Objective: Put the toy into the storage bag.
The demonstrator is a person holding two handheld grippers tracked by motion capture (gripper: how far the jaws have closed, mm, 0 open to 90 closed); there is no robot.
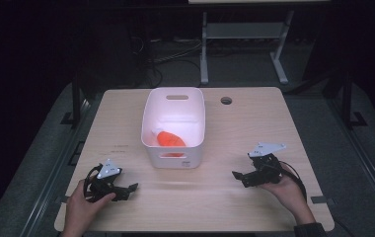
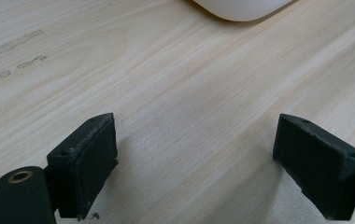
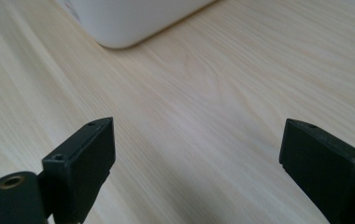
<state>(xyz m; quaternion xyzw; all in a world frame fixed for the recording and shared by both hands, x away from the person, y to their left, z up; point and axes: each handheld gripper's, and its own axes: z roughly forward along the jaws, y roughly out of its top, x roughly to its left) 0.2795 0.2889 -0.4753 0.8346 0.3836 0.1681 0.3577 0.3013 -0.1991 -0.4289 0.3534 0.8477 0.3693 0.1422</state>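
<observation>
A white plastic bin (image 1: 173,148) with handle slots stands at the middle of the wooden table (image 1: 254,128). Inside it lies an orange bottle (image 1: 169,139) with a white cap, on its side. My left gripper (image 1: 129,190) rests low at the table's front left, held by a hand, jaws wide apart with nothing between them. My right gripper (image 1: 239,177) sits at the front right, also open and empty. In the left gripper view (image 2: 196,158) the bin's corner (image 2: 241,10) shows ahead. The right gripper view (image 3: 196,161) has the bin's base (image 3: 129,21) at upper left.
A round cable hole (image 1: 226,100) is in the table's far right part. Behind the table stand a white desk frame (image 1: 244,34) and cables on the dark floor. Faint marks (image 2: 12,44) stain the wood left of the bin.
</observation>
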